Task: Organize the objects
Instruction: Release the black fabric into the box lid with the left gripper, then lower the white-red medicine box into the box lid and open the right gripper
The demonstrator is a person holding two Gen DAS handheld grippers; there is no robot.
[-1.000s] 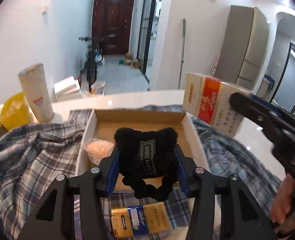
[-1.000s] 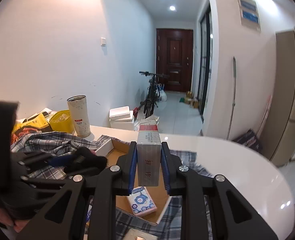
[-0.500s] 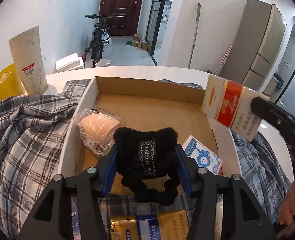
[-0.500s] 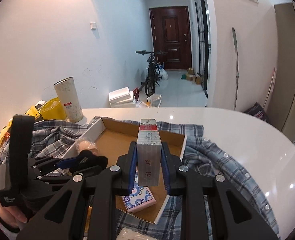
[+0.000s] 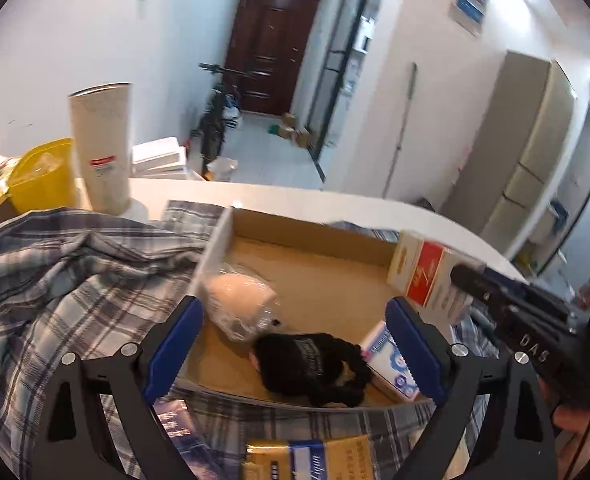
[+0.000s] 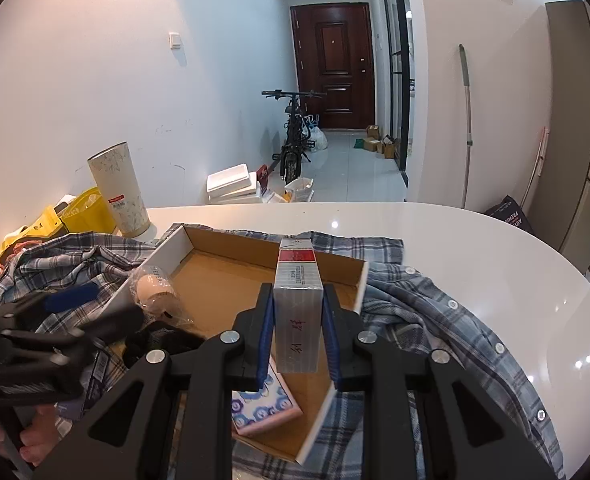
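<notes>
The left tongs (image 5: 295, 354) stand wide, their jaws having just been opening, and the black hair tie (image 5: 315, 368) lies loose between them on the floor of the cardboard box (image 5: 311, 236), touching neither pad. Just beyond it lies a wrapped pink roll (image 5: 237, 302). The right tongs (image 6: 298, 334) are narrow and hold a red and white pack (image 6: 298, 304) upright above the same box. Below them lies a blue-patterned packet (image 6: 265, 408).

My left gripper (image 5: 291, 344): matte black frame with triangular cut-outs, silver screws, blue ribbed pads (image 5: 413, 350). My right gripper (image 6: 297, 336): same build; in the left view its body carries pale lettering reading "DAS".
</notes>
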